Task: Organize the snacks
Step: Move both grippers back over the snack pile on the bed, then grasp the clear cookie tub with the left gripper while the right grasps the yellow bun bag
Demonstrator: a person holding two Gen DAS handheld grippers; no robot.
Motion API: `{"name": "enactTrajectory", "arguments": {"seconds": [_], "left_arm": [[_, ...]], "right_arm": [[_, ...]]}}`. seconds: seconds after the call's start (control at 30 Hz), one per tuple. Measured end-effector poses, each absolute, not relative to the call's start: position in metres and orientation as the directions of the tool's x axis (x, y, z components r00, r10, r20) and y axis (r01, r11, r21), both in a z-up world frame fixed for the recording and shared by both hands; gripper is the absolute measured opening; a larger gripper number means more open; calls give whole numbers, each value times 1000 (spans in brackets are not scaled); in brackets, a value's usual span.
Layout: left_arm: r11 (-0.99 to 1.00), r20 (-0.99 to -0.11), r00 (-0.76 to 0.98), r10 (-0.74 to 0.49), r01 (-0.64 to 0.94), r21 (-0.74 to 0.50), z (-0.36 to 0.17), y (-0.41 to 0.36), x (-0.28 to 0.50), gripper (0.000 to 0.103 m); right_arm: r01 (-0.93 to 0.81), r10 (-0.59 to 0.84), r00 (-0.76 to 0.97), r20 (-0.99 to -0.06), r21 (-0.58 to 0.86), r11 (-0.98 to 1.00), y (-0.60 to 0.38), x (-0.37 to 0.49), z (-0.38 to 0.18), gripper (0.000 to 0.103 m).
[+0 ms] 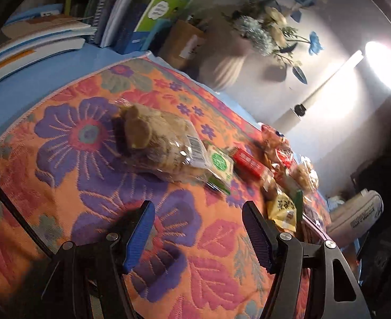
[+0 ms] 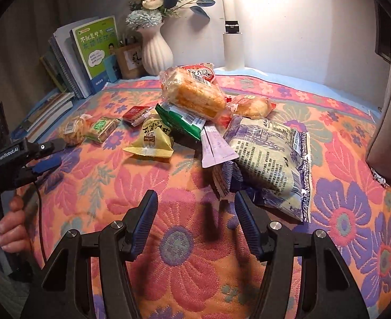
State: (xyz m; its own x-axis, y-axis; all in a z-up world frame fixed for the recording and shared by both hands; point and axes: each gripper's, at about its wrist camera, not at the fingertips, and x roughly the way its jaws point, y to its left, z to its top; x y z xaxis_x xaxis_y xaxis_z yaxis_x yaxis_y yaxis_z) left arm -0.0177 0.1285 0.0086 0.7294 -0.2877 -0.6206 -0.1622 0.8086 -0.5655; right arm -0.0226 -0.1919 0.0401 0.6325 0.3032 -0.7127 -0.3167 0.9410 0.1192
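Observation:
A pile of snacks lies on the floral cloth [image 2: 184,260]: a wrapped orange bread [image 2: 192,93], a green packet [image 2: 184,119], a yellow packet [image 2: 150,138], a pale purple sachet [image 2: 216,146] and a big blue-and-white bag [image 2: 270,154]. My right gripper [image 2: 195,199] stands open just short of that bag, nothing between its fingers. Set apart to the left are a clear cookie pack [image 1: 163,146], a small green-label pack [image 1: 219,164] and a red pack [image 1: 248,163]. My left gripper [image 1: 198,210] is open over the cloth in front of the cookie pack, empty; the right wrist view shows the left gripper [image 2: 55,154] held by a hand [image 2: 9,226].
Books [image 2: 75,61] lean at the back left beside a white vase with flowers [image 2: 155,50]. A white lamp base [image 2: 232,47] stands at the back. A grey pouch [image 2: 389,111] stands at the right edge. The cloth's near part [image 2: 184,260] is bare.

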Motion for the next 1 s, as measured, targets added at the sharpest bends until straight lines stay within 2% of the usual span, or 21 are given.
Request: {"name": "enactTrajectory", "arguments": {"seconds": [0.2,0.33,0.43,0.53,0.6,0.63,0.77,1.0], "left_arm": [[807,-644,739,-198,-249,-535,19,153,5,66],[823,-655,745,-129,-287,-489,26,161,20,75],[853,-674,735,-76,-303,-426,28,160,27,76],[861,-674,731,-103,-273,-428,26,163,26,76],[864,-668,736,-109,-262,-430,27,167,23,78],[869,-666,738,-106,-257,-423,28,168,24,80],[902,-663,743,-89,-223,-370,34,163,32,83],[954,-684,726,-75,-148,-262,22,134,53,84]], "right_arm": [[-358,455,525,-719,299,885,-174,-4,39,59],[-341,477,478,-738,345,874,-156,12,43,59],[-302,451,475,-756,341,890,-147,26,46,60],[-256,400,506,-764,309,916,-145,36,48,61],[-232,382,522,-763,304,924,-146,44,47,75],[-219,378,526,-762,308,926,-146,47,45,77],[-188,370,518,-771,320,929,-141,63,38,78],[-200,299,550,-780,224,954,-121,72,30,78]]}}
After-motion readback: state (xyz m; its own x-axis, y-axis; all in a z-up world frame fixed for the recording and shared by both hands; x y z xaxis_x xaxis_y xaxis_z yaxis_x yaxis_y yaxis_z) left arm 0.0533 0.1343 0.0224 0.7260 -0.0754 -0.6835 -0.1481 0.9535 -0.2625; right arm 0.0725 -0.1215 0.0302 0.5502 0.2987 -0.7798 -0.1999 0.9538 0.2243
